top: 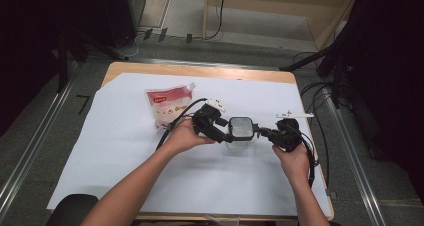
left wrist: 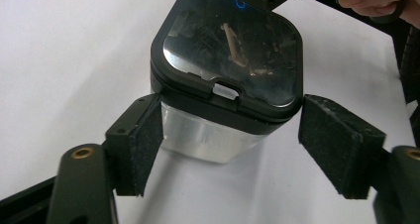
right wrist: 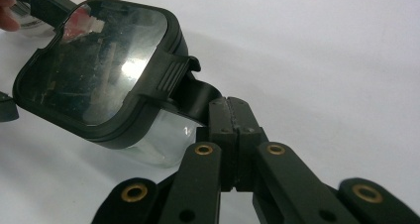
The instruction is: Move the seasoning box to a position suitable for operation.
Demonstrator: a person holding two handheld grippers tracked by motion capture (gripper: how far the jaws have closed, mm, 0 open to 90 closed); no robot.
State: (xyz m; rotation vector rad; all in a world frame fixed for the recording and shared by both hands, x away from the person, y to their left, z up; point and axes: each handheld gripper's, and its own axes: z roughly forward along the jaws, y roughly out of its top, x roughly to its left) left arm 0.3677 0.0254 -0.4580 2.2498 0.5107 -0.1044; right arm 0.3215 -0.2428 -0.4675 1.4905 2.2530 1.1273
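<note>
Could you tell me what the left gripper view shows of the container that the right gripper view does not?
Left gripper view: the left gripper with its pads apart either side of the container, the right pad clear of it, and a small clear tab at the lid's near edge. Right gripper view: the right gripper, jaws together, pinching the black strap that comes off the lid's ribbed latch. Both: the dark glossy lid on the clear container, on the white table cover.
</note>
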